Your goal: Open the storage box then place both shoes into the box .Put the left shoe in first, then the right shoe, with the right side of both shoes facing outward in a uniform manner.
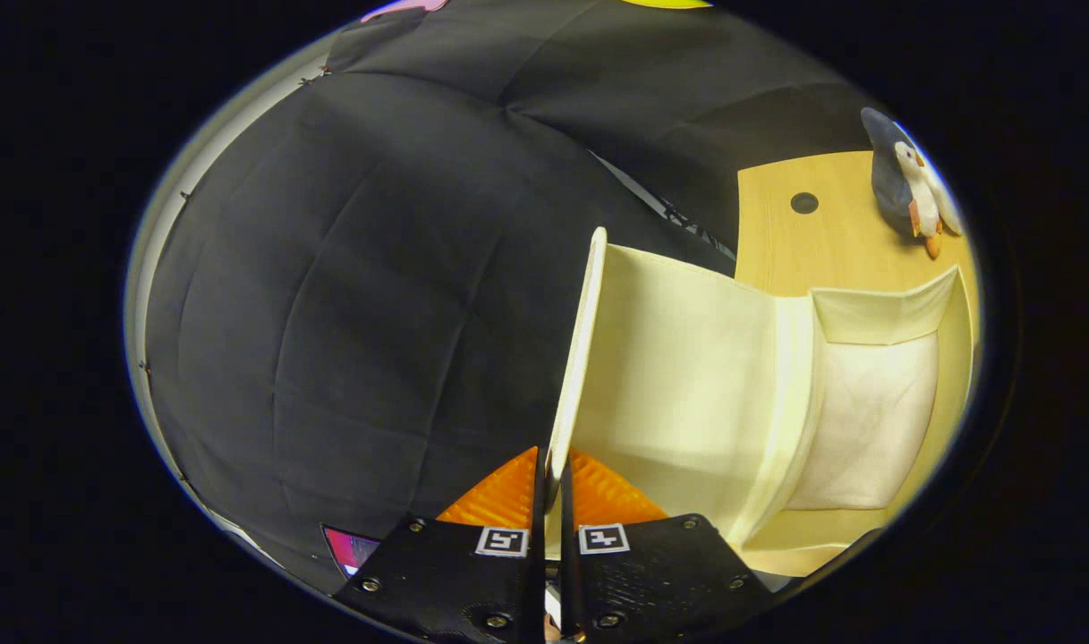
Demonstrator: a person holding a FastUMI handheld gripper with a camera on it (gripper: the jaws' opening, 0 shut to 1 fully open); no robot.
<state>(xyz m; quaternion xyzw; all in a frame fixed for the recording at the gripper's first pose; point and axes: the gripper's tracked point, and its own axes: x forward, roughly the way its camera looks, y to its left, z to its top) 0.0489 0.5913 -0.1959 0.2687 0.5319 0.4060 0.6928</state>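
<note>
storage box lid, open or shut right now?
Open. The gripper is shut on the lid, holding its edge raised off the storage box, whose pale interior shows beyond the fingers.

This is a booth made for recording, not a real room in a home. A big black cloth wall (356, 295) hangs all around and closes the place in. A light wooden table (830, 241) stands by it, with a round dark hole in the top. A toy penguin (911, 183) lies on the table, like a prop.
</note>
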